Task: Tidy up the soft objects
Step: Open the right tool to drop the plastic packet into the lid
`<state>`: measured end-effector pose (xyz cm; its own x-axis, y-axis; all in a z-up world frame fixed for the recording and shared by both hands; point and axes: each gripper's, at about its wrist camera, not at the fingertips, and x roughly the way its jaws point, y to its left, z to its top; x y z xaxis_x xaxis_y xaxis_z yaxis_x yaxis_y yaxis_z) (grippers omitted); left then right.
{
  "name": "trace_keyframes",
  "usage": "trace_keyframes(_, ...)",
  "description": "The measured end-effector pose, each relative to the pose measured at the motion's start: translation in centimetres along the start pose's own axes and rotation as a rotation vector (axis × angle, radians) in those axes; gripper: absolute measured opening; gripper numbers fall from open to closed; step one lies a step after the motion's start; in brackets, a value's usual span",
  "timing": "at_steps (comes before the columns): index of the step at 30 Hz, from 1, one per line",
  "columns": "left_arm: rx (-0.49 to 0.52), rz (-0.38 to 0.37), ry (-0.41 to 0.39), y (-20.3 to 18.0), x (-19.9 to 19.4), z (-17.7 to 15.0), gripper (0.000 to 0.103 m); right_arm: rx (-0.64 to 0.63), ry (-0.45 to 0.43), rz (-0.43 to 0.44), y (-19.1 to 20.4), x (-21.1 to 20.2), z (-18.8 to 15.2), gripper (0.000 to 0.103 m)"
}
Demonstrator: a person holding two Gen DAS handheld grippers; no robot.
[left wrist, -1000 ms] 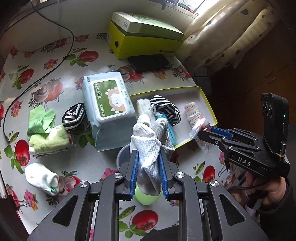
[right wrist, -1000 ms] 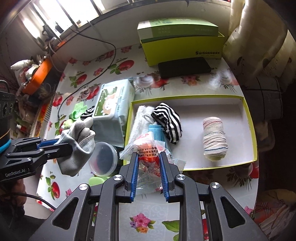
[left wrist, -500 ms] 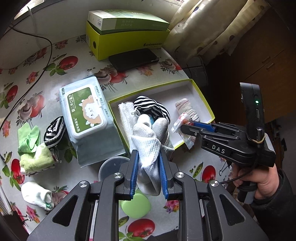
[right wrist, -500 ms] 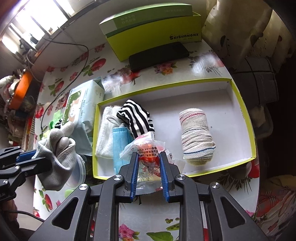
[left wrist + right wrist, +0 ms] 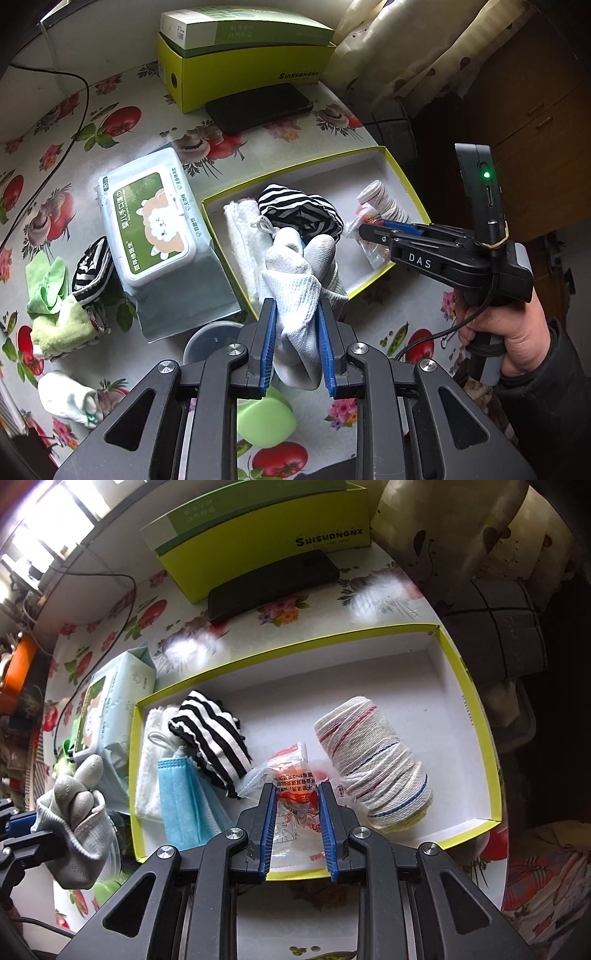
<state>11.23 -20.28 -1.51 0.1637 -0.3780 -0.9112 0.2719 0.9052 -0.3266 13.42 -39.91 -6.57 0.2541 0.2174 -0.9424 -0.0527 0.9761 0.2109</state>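
A crinkly packet (image 5: 295,794) is pinched by the right gripper (image 5: 296,830) over the yellow-rimmed tray (image 5: 491,738), a grey glove (image 5: 299,288) clamped in the left gripper (image 5: 296,347) beside it; release inside is judged next.

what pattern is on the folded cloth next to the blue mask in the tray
Black and white stripes on the folded cloth, clearest in the right wrist view.

The lower part of the grey glove (image 5: 295,295) is hidden between the blue pads of the left gripper (image 5: 297,314), and the blue face mask (image 5: 184,801) is almost wholly covered by that glove in the left wrist view. The small print on the clear plastic packet (image 5: 295,794) clamped in the right gripper (image 5: 297,794) is too small to be read, and its near end is covered by the gripper body. The round plastic lid (image 5: 210,339) and the green object (image 5: 266,421) at the near edge are partly masked by the left gripper's frame, so what the green object is cannot be told.
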Motion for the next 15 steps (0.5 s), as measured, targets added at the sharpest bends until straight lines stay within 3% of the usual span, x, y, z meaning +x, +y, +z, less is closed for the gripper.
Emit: trace_keyframes(15,0.023,-0.010,0.013,-1.0,1.2,1.4,0.023,0.041,-0.002,0.025,-1.0,0.2,-0.3,0.024)
